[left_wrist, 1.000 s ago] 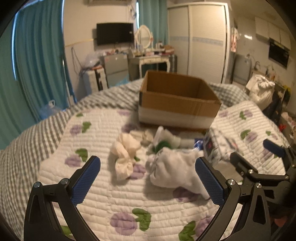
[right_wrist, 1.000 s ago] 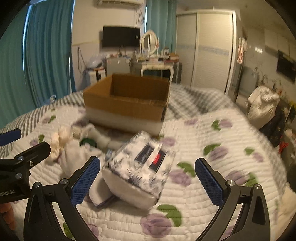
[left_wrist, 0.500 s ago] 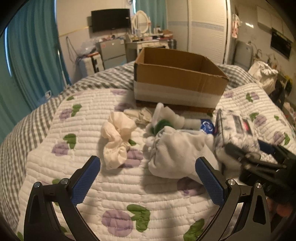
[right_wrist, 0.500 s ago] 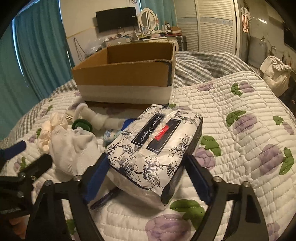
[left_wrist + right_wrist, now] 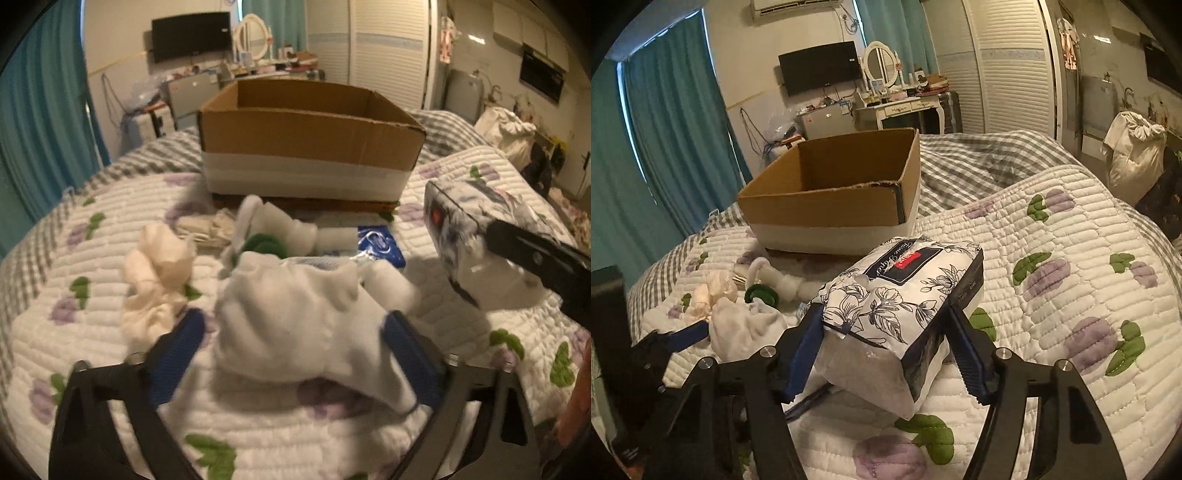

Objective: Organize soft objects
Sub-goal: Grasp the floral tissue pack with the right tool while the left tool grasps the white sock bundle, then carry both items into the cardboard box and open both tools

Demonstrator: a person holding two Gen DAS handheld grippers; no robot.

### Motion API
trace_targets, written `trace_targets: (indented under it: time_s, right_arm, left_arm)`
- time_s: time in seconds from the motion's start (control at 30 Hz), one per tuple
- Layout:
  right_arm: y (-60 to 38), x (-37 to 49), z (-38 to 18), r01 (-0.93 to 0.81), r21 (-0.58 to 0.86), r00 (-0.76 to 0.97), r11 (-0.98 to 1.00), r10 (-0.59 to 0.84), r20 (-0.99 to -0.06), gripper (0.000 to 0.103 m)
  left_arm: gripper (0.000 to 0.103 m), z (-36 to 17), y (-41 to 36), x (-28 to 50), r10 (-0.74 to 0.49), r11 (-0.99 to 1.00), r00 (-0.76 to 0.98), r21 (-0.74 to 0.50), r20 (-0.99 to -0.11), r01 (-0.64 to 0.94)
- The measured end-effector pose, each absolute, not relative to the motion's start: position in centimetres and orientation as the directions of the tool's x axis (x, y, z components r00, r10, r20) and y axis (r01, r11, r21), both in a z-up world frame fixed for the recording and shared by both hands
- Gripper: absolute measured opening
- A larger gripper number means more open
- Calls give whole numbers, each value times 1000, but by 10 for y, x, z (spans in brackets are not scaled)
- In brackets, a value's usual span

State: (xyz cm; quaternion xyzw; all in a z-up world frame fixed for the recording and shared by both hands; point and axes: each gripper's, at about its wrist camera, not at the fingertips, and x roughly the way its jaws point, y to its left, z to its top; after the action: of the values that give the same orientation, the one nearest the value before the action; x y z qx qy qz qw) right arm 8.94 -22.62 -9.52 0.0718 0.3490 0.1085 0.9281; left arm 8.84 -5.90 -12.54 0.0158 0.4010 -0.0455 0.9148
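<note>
Tissue pack [image 5: 905,295], floral print: you have it pinched between the pads of your right gripper [image 5: 886,350], fingers closed on its two long sides, near end raised off the quilt [image 5: 1071,258]. Its long axis runs away from you toward the cardboard box [image 5: 831,192], which lies ahead and to the left, open side up.

White cloth bundle [image 5: 303,314]: sits on the quilt between the fingers of your left gripper [image 5: 295,354]. The right pad touches it; the left pad looks just short, so a firm hold cannot be confirmed. The box stands straight ahead of this hand, beyond the remaining items.

Remaining items: cream scrunchie [image 5: 159,273], white plush piece with green part [image 5: 266,236], blue packet [image 5: 380,243], all between bundle and box.

Obscured: box floor hidden by its walls; blue packet partly covered; underside of the tissue pack unseen.
</note>
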Motion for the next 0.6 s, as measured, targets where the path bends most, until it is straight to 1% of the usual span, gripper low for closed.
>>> trace_targets:
  time_s: [0.07,0.13,0.17,0.2,0.23,0.27,0.3,0.47,0.57,0.6]
  right_arm:
    - [-227,90,-98,-151,209,728,966,252,-638,66]
    - [-227,90,-99,-154,206,727,966,252,-639,66]
    - [-227,89,-99,-155,205,728,967,252,-638,66]
    - [-227,88,-98,-156,204,729,967,251,-636,66]
    - [-226,87,-98,-157,201,732,967,250,-634,66]
    - [-226,85,-97,-157,200,734,967,250,-632,66]
    - [-227,84,-96,-157,198,737,968,248,-629,66]
    - [-231,69,-83,-172,192,757,966,255,-602,66]
    - [-231,61,-73,-186,178,771,966,256,-583,66]
    - [-232,57,-69,-193,176,776,965,260,-575,66]
  left_arm:
    - [88,-130,-59,92,-73,995,674,-12,-735,94]
    - [83,-132,-62,92,-67,994,683,14,-728,112]
    - [75,-132,-63,91,-57,993,684,31,-727,116]
    - [71,-132,-64,88,-51,991,682,46,-729,124]
    - [68,-131,-64,87,-50,990,683,54,-729,130]
    - [60,-129,-64,84,-50,989,685,61,-727,136]
    - [49,-128,-64,81,-46,988,690,68,-722,137]
    - [43,-119,-60,65,-35,989,700,76,-713,127]
    - [43,-108,-62,57,-34,990,714,74,-699,120]
    - [43,-100,-63,51,-37,990,730,75,-683,120]
